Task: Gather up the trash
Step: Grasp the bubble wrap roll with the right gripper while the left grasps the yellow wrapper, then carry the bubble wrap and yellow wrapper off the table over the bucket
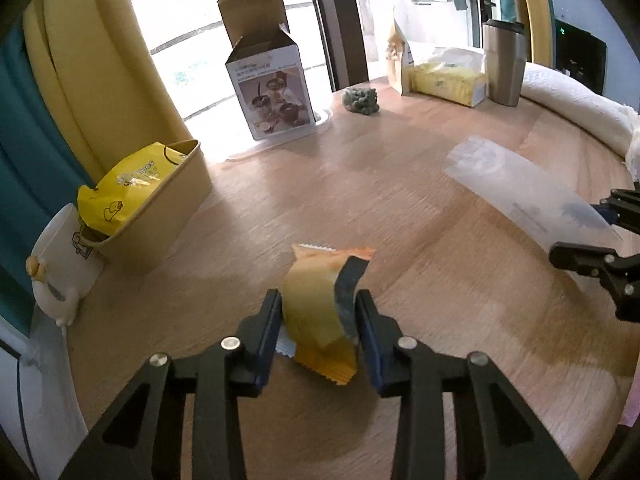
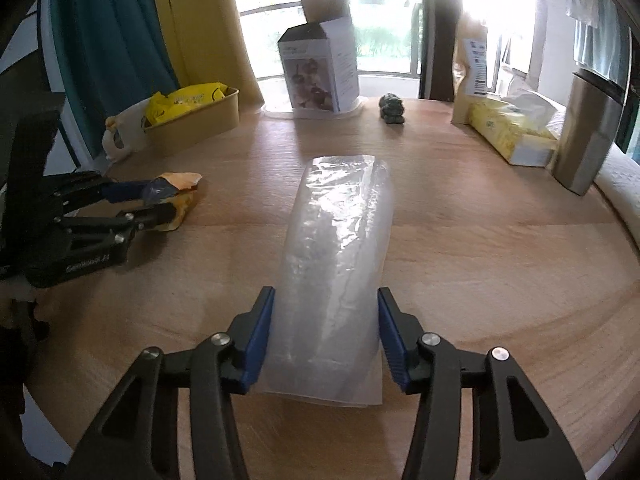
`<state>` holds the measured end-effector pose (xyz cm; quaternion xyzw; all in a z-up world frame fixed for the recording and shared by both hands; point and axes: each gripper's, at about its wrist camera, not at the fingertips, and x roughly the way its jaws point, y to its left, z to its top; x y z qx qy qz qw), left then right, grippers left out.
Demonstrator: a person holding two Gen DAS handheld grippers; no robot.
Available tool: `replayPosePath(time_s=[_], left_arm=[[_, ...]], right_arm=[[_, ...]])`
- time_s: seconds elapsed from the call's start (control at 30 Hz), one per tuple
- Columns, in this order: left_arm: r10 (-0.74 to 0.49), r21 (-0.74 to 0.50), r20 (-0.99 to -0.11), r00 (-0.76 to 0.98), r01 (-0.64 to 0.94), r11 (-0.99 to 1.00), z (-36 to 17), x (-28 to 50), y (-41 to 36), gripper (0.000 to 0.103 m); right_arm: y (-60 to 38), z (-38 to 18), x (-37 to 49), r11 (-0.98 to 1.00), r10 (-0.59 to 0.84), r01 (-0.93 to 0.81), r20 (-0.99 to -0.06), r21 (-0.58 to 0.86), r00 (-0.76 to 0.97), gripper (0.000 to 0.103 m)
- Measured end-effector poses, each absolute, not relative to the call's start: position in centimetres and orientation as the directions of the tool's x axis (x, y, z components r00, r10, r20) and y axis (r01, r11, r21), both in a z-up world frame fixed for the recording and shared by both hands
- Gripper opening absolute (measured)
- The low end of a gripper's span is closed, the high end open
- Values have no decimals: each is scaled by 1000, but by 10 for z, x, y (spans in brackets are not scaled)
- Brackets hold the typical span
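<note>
An orange and yellow snack wrapper (image 1: 320, 272) stands crumpled on the round wooden table (image 1: 400, 208), and my left gripper (image 1: 319, 300) is shut on it, a pad pressing each side. The right wrist view shows that gripper (image 2: 168, 200) at the left with the wrapper (image 2: 182, 184) in its tips. A long clear plastic bag (image 2: 340, 220) lies lengthwise ahead of my right gripper (image 2: 326, 292), which is shut on its near end, so the film bulges up between the pads. In the left wrist view the bag (image 1: 508, 176) slants up from the right gripper (image 1: 588, 228).
A tan bin (image 1: 160, 208) holding a yellow packet sits at the left, with a white duck mug (image 1: 60, 264) beside it. An open cardboard box (image 1: 272, 92), a green crumpled lump (image 1: 362, 100), a tissue pack (image 1: 448, 80) and a steel tumbler (image 1: 504, 64) line the far edge.
</note>
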<state>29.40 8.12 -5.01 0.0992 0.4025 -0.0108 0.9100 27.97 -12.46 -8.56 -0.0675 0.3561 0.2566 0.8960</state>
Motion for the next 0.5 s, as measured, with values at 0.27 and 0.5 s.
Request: replayPosePath(time_s=[0.27,0.5], left_arm=[[29,139,-716,698,102,985,-35,276,74,25],[3,123,-698,716,116,986,-20,257,60,25]], right_arm=[[-148,-81,263,870,406,-489,-657,66,634,48],[-165,-74,243,879,402,-471,-639,70,656,48]])
